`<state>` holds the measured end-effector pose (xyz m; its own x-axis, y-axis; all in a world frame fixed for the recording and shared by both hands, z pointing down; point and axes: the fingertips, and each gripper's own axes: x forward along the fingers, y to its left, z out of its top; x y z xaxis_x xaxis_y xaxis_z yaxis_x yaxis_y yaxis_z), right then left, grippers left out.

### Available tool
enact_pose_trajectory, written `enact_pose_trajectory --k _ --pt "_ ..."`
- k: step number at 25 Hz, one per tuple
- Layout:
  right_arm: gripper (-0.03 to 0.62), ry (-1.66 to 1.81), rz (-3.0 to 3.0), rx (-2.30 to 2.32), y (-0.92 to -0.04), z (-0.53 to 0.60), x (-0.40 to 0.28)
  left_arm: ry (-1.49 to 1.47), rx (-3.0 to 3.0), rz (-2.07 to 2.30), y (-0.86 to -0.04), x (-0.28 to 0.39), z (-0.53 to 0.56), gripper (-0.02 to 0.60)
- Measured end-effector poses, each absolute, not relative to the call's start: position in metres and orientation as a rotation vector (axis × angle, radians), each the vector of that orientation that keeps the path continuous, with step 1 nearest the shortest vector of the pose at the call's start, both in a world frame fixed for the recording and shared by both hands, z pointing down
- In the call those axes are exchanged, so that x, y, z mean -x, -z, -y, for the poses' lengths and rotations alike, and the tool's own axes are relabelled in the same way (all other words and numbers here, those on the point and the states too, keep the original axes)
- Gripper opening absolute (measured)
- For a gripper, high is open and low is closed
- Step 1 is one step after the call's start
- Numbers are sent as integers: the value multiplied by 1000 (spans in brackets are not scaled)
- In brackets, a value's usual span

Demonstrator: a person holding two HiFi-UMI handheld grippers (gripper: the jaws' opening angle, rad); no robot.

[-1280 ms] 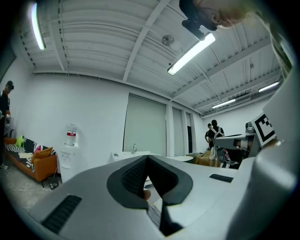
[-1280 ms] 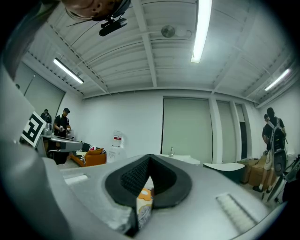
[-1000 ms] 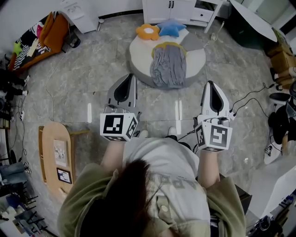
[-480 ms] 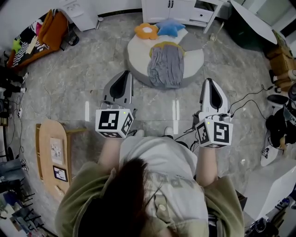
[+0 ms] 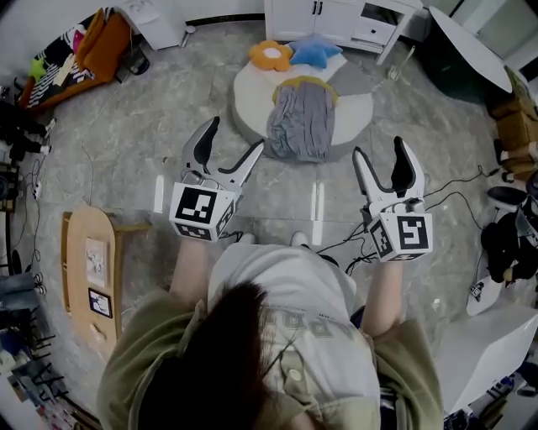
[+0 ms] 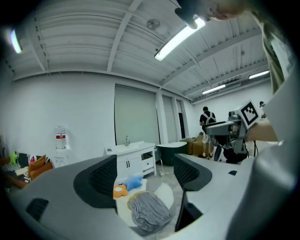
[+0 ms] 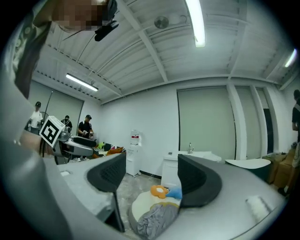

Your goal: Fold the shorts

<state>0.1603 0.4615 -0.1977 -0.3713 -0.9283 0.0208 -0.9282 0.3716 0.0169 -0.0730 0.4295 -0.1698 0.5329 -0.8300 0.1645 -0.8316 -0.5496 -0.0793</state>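
The grey shorts (image 5: 301,122) lie crumpled on a round white floor mat (image 5: 252,94), ahead of me on the marble floor. My left gripper (image 5: 234,138) hangs in the air short of the mat's near left edge. Its jaws have just been opening and nothing is between them. My right gripper (image 5: 380,151) is level with it, off the mat's near right edge, jaws also just opened and empty. In the left gripper view the shorts (image 6: 149,212) show low between the pads (image 6: 101,180). In the right gripper view the shorts (image 7: 157,220) sit below the jaws.
An orange flower cushion (image 5: 269,55) and a blue star cushion (image 5: 315,49) rest on the mat's far side. White cabinets (image 5: 336,15) stand behind. A wooden board (image 5: 88,277) lies at the left, cables (image 5: 458,180) at the right. People stand far off.
Both grippers went from shut to open. Both moved forward a little toward the mat with the shorts.
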Motion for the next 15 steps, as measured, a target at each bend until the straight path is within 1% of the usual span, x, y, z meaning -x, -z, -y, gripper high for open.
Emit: enact_pose_trajectory --k 3,15 --pt "337 1 2581 -1683 191 -457 -180 -395 -2740 1488 157 57 -428 364" --pt "337 -56 2564 -1501 151 -418 -234 -528 -2547 1515 96 13 -417 364"
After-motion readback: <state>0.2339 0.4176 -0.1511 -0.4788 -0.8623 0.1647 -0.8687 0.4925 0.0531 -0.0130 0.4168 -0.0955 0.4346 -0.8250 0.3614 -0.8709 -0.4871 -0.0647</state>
